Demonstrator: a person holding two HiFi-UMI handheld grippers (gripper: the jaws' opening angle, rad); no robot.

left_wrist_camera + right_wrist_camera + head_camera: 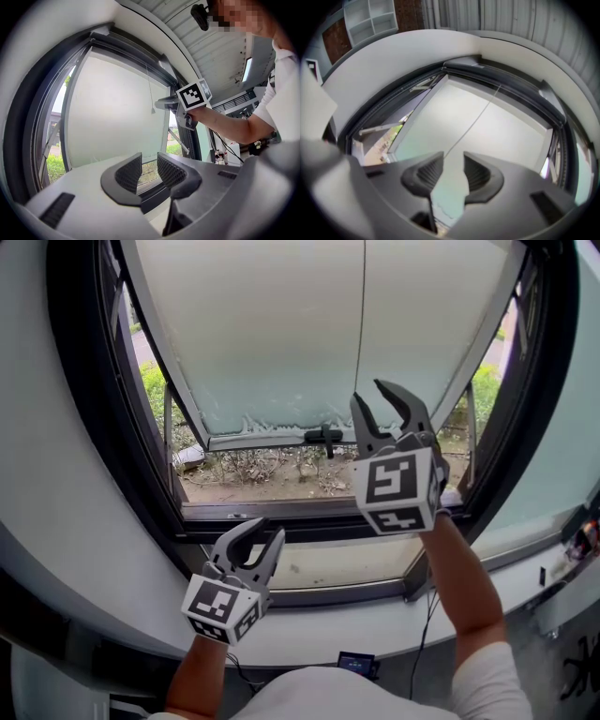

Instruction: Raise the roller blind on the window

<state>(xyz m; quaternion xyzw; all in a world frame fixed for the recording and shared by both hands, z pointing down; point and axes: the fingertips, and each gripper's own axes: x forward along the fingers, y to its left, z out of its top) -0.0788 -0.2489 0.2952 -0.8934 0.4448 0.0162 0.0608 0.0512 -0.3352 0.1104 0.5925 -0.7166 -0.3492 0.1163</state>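
The pale roller blind (281, 334) covers most of the window, and its bottom bar (272, 435) hangs a little above the sill. A thin pull cord (363, 315) runs down in front of the blind. My right gripper (377, 401) is raised against the blind with its jaws apart. In the right gripper view the cord (473, 122) runs down into the gap between the fingers (429, 171), and the pads do not press on it. My left gripper (266, 532) is held lower, near the window's bottom frame, open with nothing in it (150, 171).
A black window frame (103, 427) surrounds the blind, with a black handle (323, 437) at the bottom bar. Grass and soil show through the gap below. The white sill (328, 620) runs along the front, with a cable (427, 615) and a small device (356, 664) beneath.
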